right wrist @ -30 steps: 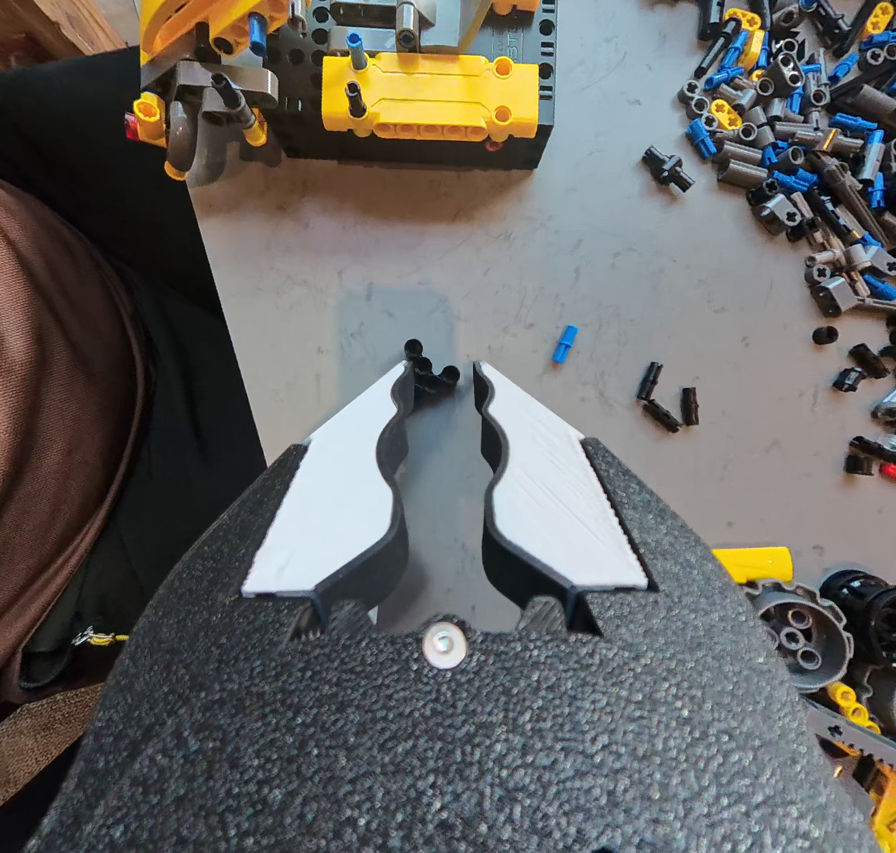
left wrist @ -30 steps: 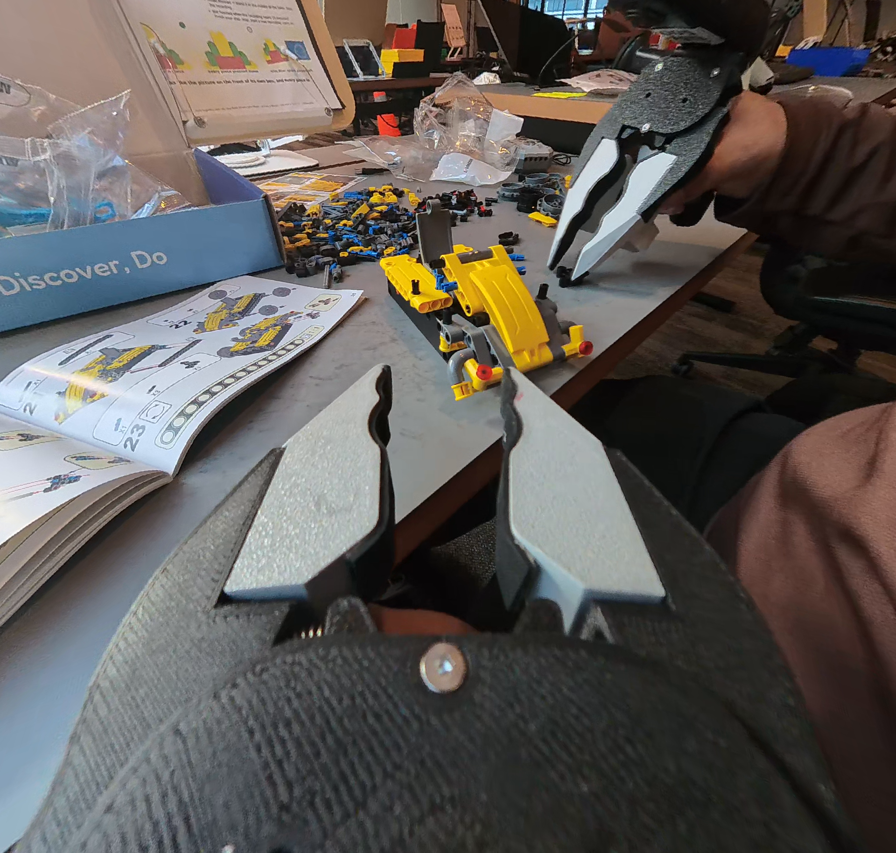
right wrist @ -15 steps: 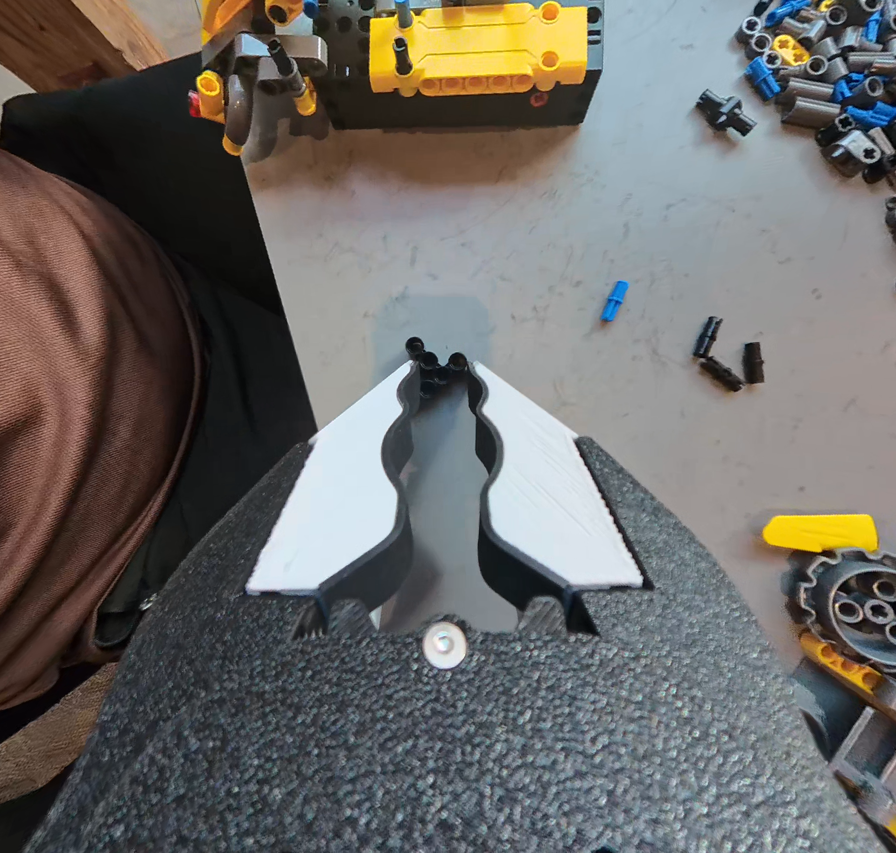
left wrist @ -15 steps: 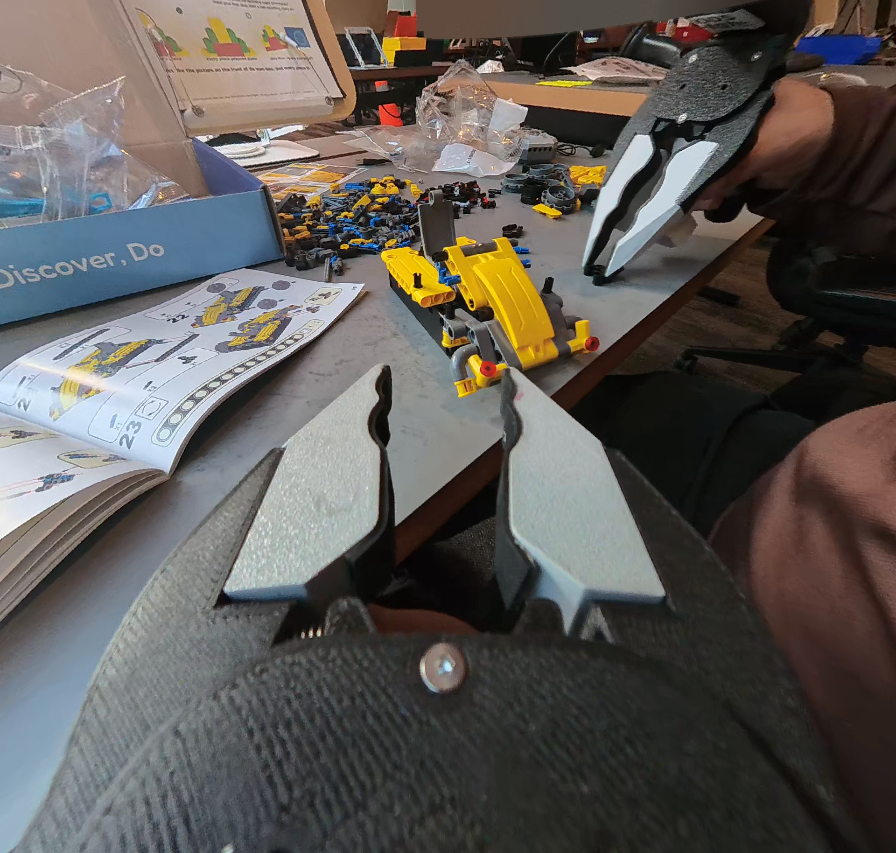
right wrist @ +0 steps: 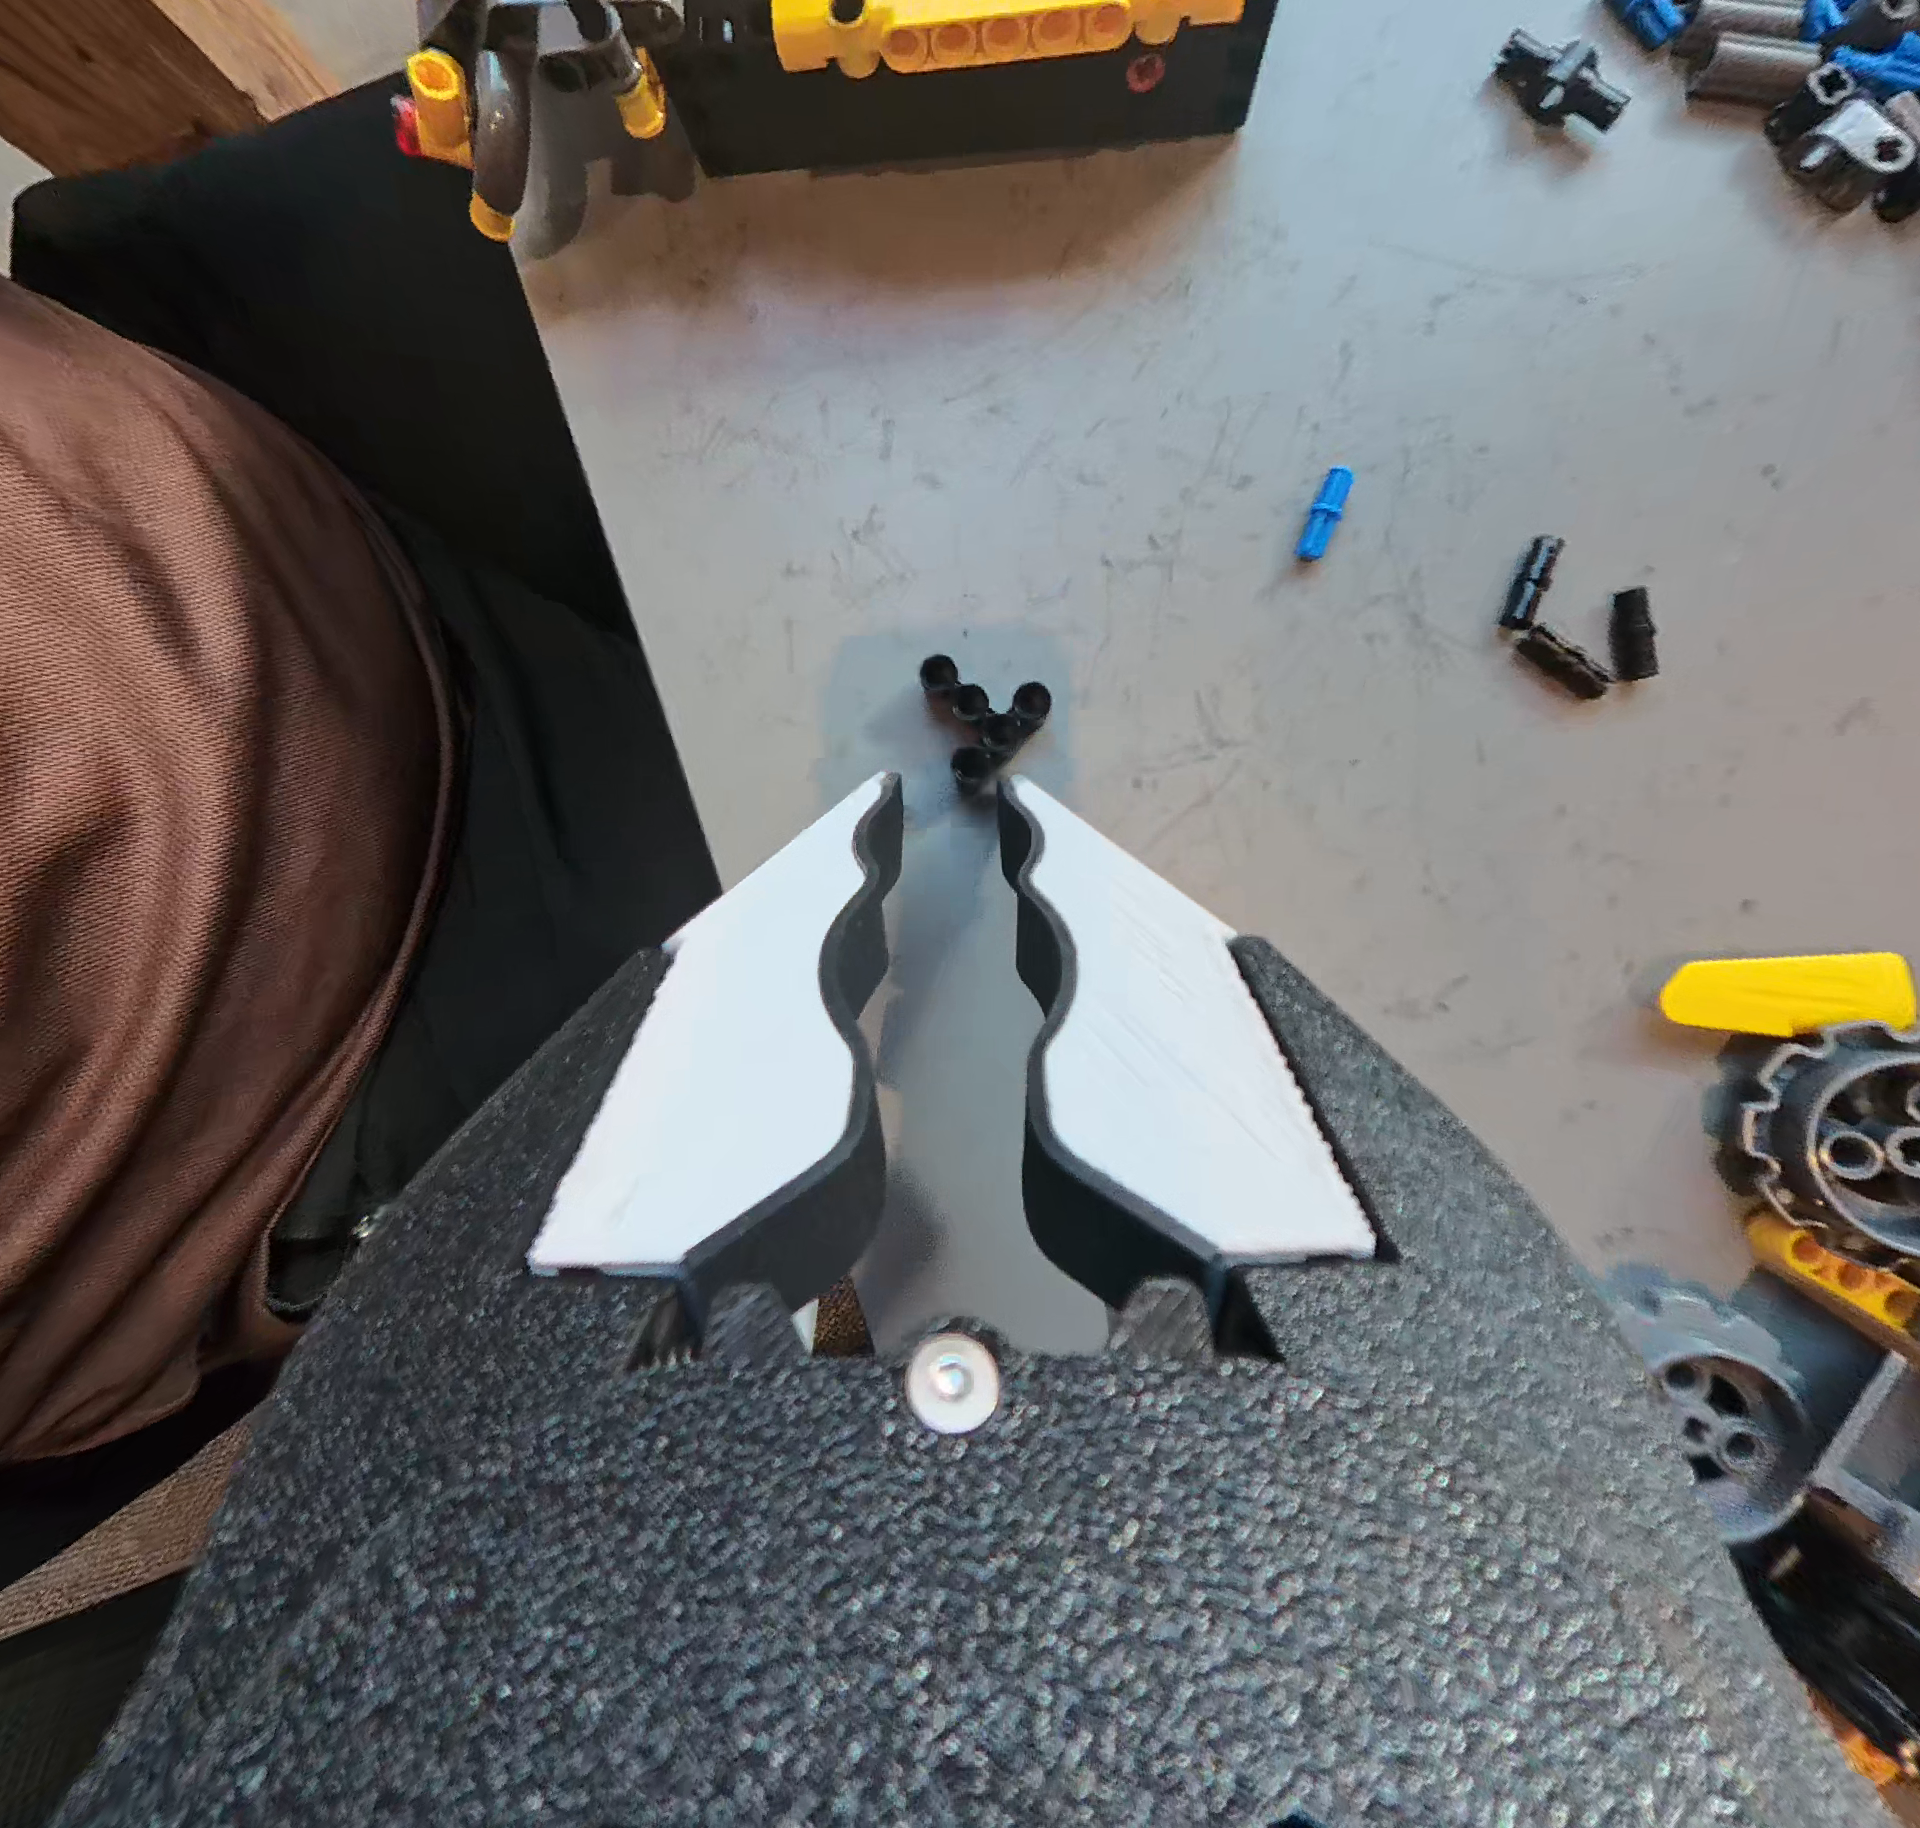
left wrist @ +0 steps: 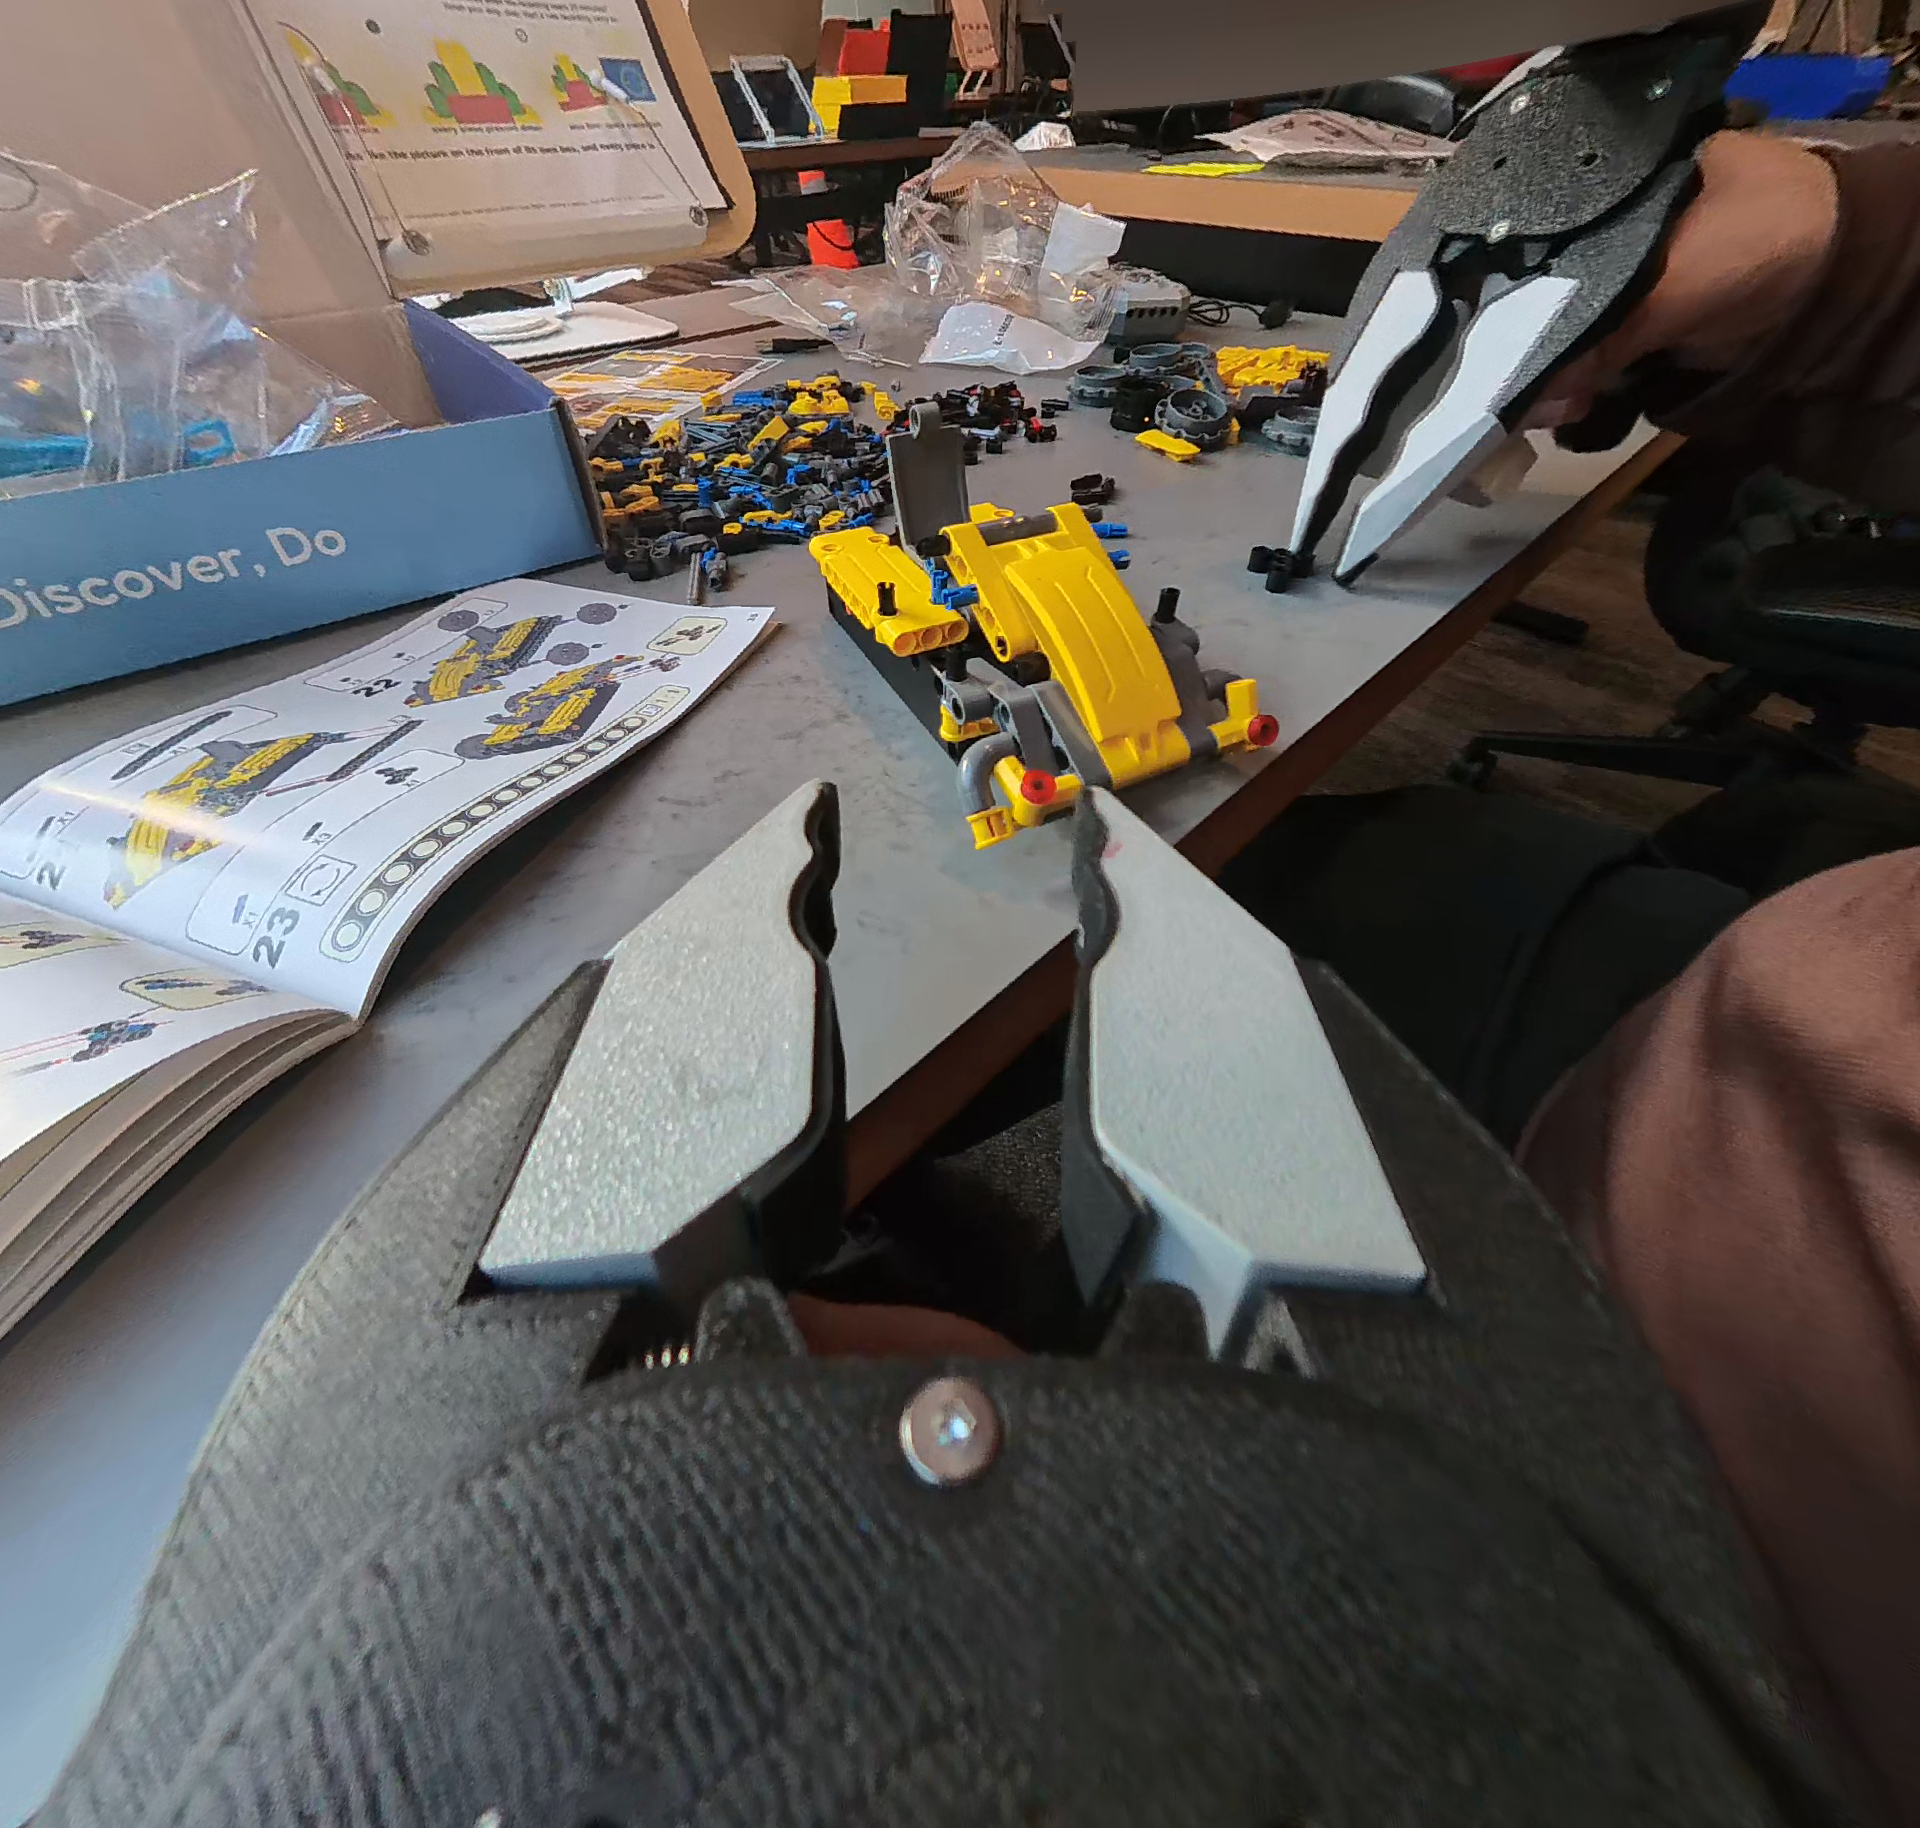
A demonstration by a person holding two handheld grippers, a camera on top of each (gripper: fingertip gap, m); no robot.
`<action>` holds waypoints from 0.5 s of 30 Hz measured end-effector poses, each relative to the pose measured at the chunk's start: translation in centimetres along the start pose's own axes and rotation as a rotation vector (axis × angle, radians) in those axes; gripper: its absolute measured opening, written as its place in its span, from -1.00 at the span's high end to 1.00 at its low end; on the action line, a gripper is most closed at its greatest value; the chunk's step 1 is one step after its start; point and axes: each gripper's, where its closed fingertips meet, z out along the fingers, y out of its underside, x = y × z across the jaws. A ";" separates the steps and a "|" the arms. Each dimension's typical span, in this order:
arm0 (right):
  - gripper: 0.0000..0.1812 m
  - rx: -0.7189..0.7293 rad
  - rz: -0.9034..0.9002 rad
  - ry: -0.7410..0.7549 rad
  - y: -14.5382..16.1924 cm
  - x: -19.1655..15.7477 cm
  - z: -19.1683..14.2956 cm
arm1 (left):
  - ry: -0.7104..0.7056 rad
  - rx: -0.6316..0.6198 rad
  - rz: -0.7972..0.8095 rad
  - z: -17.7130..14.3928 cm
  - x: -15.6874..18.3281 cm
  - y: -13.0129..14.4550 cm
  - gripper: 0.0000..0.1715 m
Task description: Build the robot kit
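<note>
My right gripper [right wrist: 951, 791] is narrowly open with its tips down at the grey table [right wrist: 1039, 376]. A small black Y-shaped connector [right wrist: 982, 718] lies flat just ahead of the tips, its near end between them and against the right fingertip [right wrist: 1023, 812]. The left wrist view shows this gripper [left wrist: 1325, 563] touching the table beside the connector [left wrist: 1273, 563]. My left gripper [left wrist: 951, 822] is open and empty, held above the table's front edge. A partly built yellow and black brick vehicle [left wrist: 1049, 656] stands between the two grippers and also shows in the right wrist view [right wrist: 997, 12].
An open instruction booklet [left wrist: 312, 791] and a blue box [left wrist: 291, 542] lie left. A pile of loose parts [left wrist: 727, 469] lies behind the vehicle. A blue pin [right wrist: 1323, 513], black pins [right wrist: 1579, 635], a yellow panel [right wrist: 1787, 992] and grey wheels [right wrist: 1849, 1144] lie right. The person's brown sleeve [right wrist: 208, 843] is left. The left gripper's tips are roughly 25 cm from the right gripper's.
My right gripper has drawn back from the vehicle and from the black connector, which now lies mostly ahead of its tips. Its jaw gap looks the same. The left gripper has stayed put.
</note>
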 end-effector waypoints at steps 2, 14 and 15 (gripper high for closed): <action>0.83 0.003 -0.007 -0.010 -0.3 -0.3 0.2 | -0.004 0.000 0.005 -0.1 0.0 0.0 0.50; 0.90 0.034 -0.030 -0.017 -1.1 -0.8 -0.5 | -0.005 0.000 -0.001 -0.1 -0.1 0.0 0.50; 0.90 0.029 -0.031 0.000 -0.9 -0.4 -0.4 | -0.005 0.001 -0.002 -0.1 -0.1 0.0 0.50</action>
